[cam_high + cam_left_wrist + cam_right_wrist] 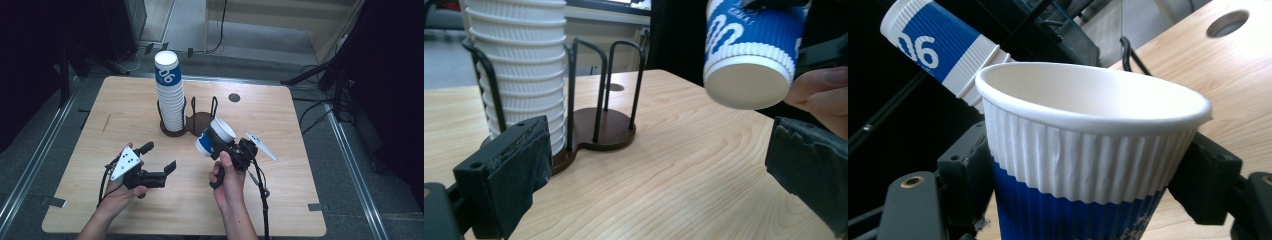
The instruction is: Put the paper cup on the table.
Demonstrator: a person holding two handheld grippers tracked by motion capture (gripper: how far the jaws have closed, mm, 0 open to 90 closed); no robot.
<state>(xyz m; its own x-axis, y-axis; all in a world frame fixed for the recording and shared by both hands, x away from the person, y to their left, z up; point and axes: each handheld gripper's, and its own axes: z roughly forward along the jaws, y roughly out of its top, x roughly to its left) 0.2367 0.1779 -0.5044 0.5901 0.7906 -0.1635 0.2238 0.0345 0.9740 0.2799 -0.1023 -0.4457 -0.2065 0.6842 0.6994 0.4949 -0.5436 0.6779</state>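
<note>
Blue-and-white ribbed paper cup (215, 136) sits pinched in the right gripper (226, 146), held off the table (300, 200), tilted, mouth toward 1 o'clock in the high view. Right gripper view: the jaws press on opposite sides of the cup (1088, 165) just below its white ribbed band, rim and pale inside plain to see. Right hand (227, 180) grips the handle from 6 o'clock; a cable trails down from it. Cup hangs just at 4 o'clock of the rack (186, 125), above the tabletop, not touching wood as far as the left gripper view tells: there its flat white base (748, 85) floats above the grain, a fingertip (819, 92) beside it. Rack is dark, a two-lobed base with thin wire uprights; the lobe at 9 o'clock carries a tall stack (169, 92) of like cups, top one marked "06"; the lobe at 3 o'clock (606, 127) stands bare. Left gripper (160, 162) lies low near the table at 8 o'clock of the rack, jaws spread wide, nothing between them; in its own view the two black pads (521, 170) frame the rack and the cup, well apart from both. Left hand (122, 187) wraps its handle, grey three-cornered plate (125, 162) on top. Round hole (234, 97) in the table at 1 o'clock of the rack. Table is pale wood with rounded corners.
</note>
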